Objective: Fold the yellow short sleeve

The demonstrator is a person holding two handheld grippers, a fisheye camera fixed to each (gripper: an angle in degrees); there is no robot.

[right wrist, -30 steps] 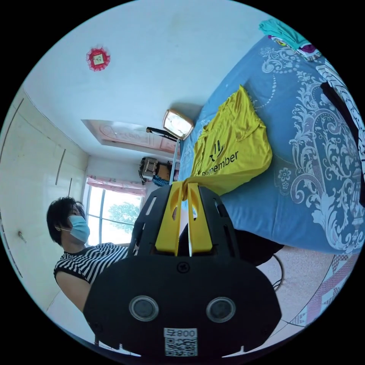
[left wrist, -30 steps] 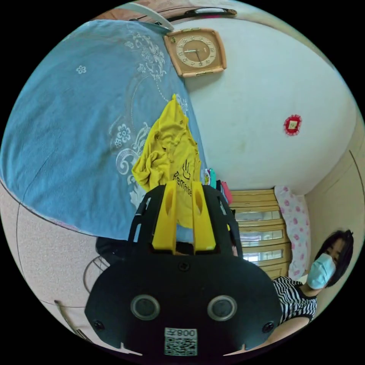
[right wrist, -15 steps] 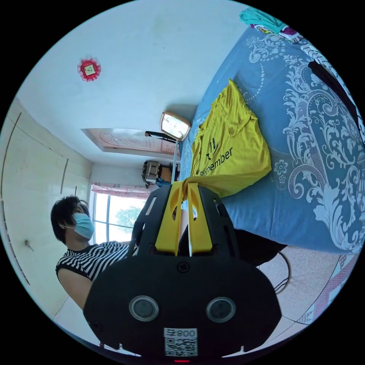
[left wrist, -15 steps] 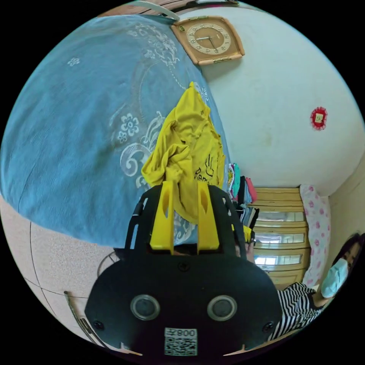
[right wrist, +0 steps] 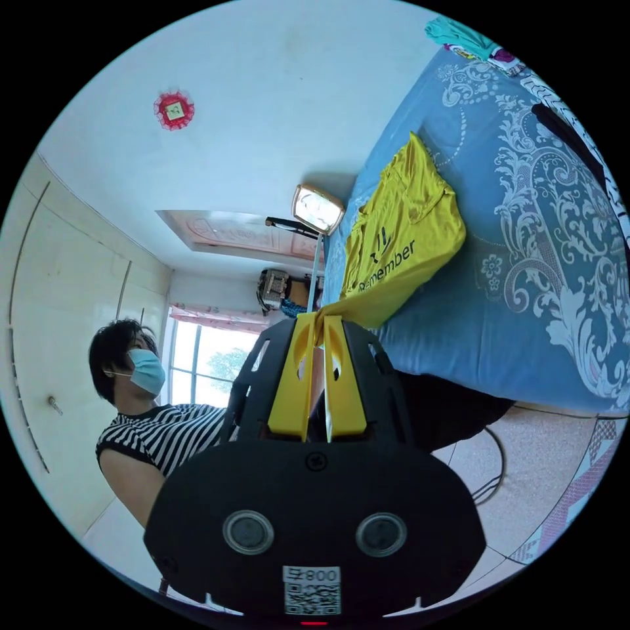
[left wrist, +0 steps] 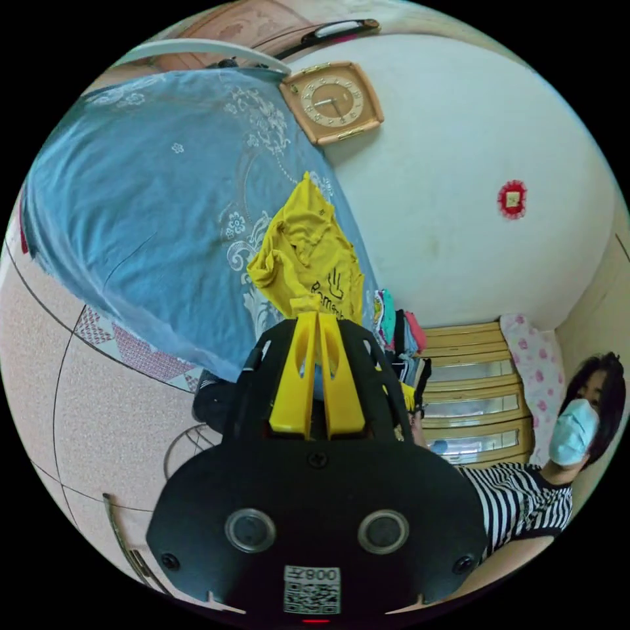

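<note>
Grippers both gripping the yellow shirt's hem

Your left gripper (left wrist: 317, 316), gaping a moment ago, is now clenching the yellow shirt (left wrist: 308, 252) lying on the blue bedspread (left wrist: 144, 216); your right gripper (right wrist: 317, 319) is still pinching it, readying you for spreading.

yellow short sleeve (right wrist: 407, 239) looks like soft matt cloth, bedspread (left wrist: 151, 216) is matt blue woven fabric, gripper bodies look like matt black plastic, floor (left wrist: 85, 420) speckled smooth tile.
</note>
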